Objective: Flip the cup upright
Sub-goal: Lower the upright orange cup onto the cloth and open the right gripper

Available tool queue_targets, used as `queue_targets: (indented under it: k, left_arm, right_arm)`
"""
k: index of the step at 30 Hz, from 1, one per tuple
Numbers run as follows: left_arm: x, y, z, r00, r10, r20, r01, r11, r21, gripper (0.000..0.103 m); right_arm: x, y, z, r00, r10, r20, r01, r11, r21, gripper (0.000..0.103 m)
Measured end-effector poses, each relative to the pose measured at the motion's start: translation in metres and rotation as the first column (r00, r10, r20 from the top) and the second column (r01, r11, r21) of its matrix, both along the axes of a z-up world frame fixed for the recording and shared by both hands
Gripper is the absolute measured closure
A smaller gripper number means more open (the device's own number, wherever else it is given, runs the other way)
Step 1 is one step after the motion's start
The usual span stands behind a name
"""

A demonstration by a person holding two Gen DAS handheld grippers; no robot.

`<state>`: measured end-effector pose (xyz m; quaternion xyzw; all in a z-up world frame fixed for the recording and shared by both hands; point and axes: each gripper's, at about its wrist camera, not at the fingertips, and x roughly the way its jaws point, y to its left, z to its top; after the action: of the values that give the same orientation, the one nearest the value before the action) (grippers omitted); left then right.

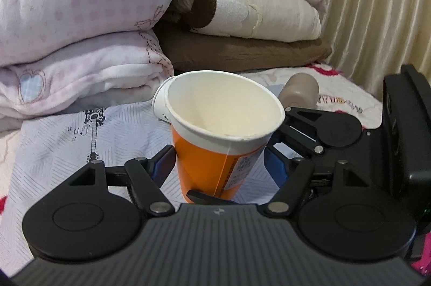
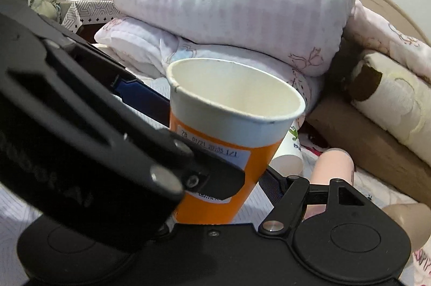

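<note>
An orange paper cup (image 1: 212, 162) with a white rim stands nearly upright, mouth up, a little tilted, over the bed sheet (image 1: 67, 140). My left gripper (image 1: 218, 164) has its blue pads on both sides of the cup's body and holds it. The cup also fills the middle of the right wrist view (image 2: 231, 140). My right gripper (image 2: 215, 151) is around the same cup; its right blue pad (image 2: 272, 186) touches the cup wall, and the left gripper's black body hides its left finger.
A second white paper cup (image 1: 161, 104) lies on its side just behind the orange one, also in the right wrist view (image 2: 288, 159). A beige cylinder (image 1: 299, 92) lies to the right. Folded quilts (image 1: 89, 24) and blankets (image 1: 250, 24) are stacked behind; curtain (image 1: 377, 3) at right.
</note>
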<state>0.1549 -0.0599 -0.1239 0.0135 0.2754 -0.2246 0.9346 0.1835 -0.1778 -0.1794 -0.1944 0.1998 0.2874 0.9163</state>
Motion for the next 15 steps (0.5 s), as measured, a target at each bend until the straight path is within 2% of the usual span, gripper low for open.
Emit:
queue_targets:
  k: [3, 7, 10, 15]
  left_arm:
    - [-0.002, -0.004, -0.001, 1.0, 0.0, 0.004, -0.001, 1.0, 0.031, 0.032]
    - [-0.001, -0.003, -0.002, 1.0, -0.007, -0.029, 0.007, 1.0, 0.02, 0.031]
    - [-0.002, -0.003, -0.003, 0.999, -0.011, -0.03, 0.011, 1.0, 0.016, 0.03]
    - [-0.005, -0.004, -0.004, 1.0, -0.024, -0.02, 0.025, 1.0, 0.018, 0.028]
  right_arm:
    - [0.0, -0.003, 0.001, 1.0, -0.007, -0.009, 0.007, 1.0, 0.007, 0.027]
    - [-0.009, -0.001, -0.001, 1.0, -0.014, 0.005, 0.014, 1.0, 0.006, 0.025]
    - [-0.011, 0.0, -0.001, 1.0, -0.024, 0.006, 0.023, 1.0, 0.016, 0.019]
    - [-0.017, -0.003, -0.001, 0.999, -0.038, 0.008, 0.037, 0.999, 0.024, 0.018]
